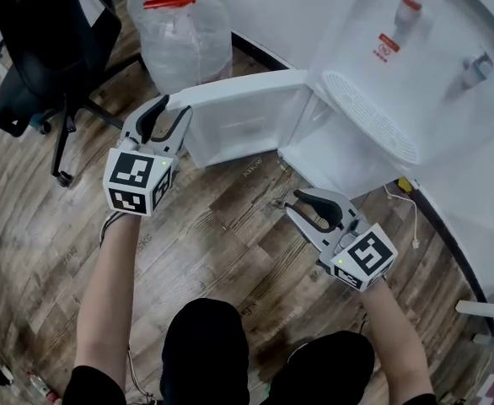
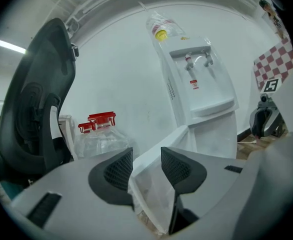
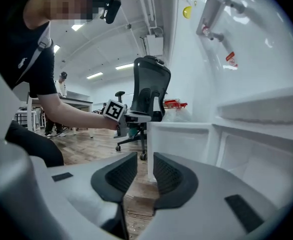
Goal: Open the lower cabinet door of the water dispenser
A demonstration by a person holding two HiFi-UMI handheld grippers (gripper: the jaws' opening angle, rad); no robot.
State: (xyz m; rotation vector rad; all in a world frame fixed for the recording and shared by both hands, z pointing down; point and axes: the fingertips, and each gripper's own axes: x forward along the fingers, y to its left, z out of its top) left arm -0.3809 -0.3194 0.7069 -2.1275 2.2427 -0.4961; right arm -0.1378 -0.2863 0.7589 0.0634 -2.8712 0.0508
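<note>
Pale wood-plank flooring (image 1: 230, 226) runs under a tall white plastic water dispenser (image 1: 399, 74) that stands against a white wall. Its white lower cabinet door (image 1: 247, 112) is swung wide open to the left, away from the cabinet opening.

The head view shows both bare forearms stretched forward, the left reaching farther out. The left tongs (image 1: 173, 106) sit at the door's free end, and the right tongs (image 1: 292, 202) hang low in front of the open cabinet, pointing at it and well apart from the door's end.

Only the left gripper view shows the grip: the door's edge (image 2: 151, 179) fills the gap between the two black ribbed pads, which close on it. It also shows the upturned clear bottle with a yellow cap (image 2: 164, 26) on top of the dispenser.

The right gripper view shows its tongs narrowly apart with only floor in the gap, and the cabinet's white inner walls (image 3: 256, 154) beside them.

A clear plastic water jug with a red handle (image 1: 184, 32) stands behind the door, near a black mesh office chair (image 1: 36, 49); its contents cannot be made out.
</note>
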